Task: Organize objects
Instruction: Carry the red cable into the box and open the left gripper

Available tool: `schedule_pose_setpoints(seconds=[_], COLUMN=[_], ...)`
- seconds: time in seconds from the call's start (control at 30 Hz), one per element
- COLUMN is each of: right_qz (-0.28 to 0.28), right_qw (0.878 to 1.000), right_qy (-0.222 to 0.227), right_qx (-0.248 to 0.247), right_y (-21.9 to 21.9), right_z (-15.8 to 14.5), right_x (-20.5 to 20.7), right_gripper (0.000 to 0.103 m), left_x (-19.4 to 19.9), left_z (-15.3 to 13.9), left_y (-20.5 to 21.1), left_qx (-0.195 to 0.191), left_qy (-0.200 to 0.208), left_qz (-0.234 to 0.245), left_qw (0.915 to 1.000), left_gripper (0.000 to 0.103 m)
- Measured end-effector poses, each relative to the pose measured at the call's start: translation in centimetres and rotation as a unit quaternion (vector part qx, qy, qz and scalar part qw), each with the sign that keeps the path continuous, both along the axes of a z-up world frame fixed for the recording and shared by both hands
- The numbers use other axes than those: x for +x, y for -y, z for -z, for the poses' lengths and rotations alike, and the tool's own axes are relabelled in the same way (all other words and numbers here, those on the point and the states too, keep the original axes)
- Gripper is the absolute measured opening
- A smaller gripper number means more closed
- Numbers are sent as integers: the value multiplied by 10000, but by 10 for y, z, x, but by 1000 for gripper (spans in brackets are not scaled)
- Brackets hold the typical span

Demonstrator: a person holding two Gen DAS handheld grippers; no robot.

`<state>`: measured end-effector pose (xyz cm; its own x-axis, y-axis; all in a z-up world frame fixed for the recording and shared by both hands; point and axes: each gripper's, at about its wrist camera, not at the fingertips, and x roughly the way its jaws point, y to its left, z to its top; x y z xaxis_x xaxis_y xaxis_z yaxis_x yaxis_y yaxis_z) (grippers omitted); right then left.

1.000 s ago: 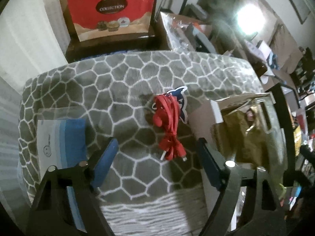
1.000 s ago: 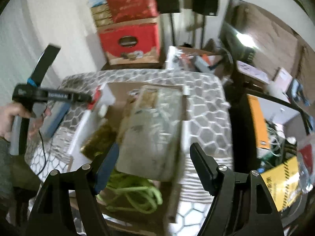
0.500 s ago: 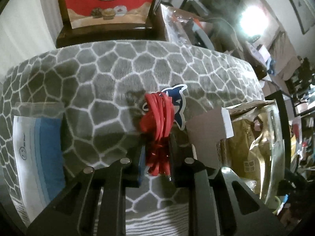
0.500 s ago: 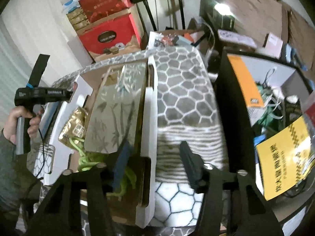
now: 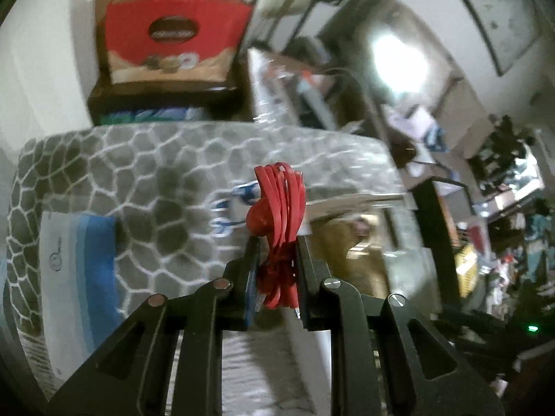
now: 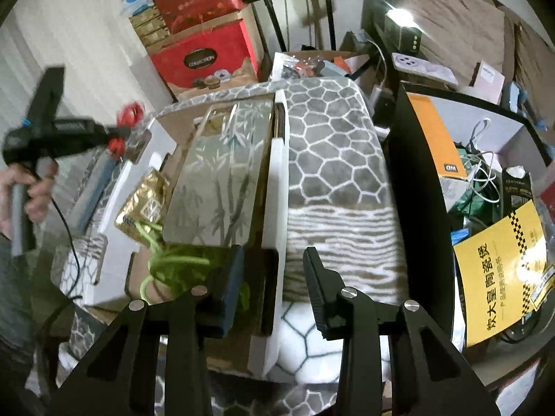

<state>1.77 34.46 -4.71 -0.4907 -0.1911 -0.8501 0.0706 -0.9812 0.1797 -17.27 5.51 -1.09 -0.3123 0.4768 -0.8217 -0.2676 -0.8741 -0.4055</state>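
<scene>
My left gripper is shut on a bundled red cable and holds it in the air above the grey hexagon-patterned blanket. In the right wrist view the same left gripper, held by a hand, carries the red cable left of the open cardboard box. My right gripper straddles the box's near right wall with its white flap. Its jaws are closing and a gap still shows beside the flap. Inside the box lie a silver bamboo-print packet, a gold packet and a green cord.
A blue-and-white packet and a blue-and-white sticker lie on the blanket. Red gift boxes stand behind it. A black shelf with a yellow booklet and cables stands at the right.
My left gripper closed on the red cable and raised it off the blanket. My right gripper moved from over the packets to the box's right wall, and its jaws narrowed.
</scene>
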Motion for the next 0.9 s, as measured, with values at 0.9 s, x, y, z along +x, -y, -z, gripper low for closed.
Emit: schedule_pose_setpoints(seconds=[0.9], right_qz=[-36], right_qw=[9996], right_qy=[285], right_qx=[-21], right_y=[5], right_z=[25], right_x=[-9], right_gripper=[35], left_x=[44], left_z=[1], left_y=[-66], left_qx=[-226], left_qy=[242], left_qz=[972], left_qw=[9947], left_gripper=[38])
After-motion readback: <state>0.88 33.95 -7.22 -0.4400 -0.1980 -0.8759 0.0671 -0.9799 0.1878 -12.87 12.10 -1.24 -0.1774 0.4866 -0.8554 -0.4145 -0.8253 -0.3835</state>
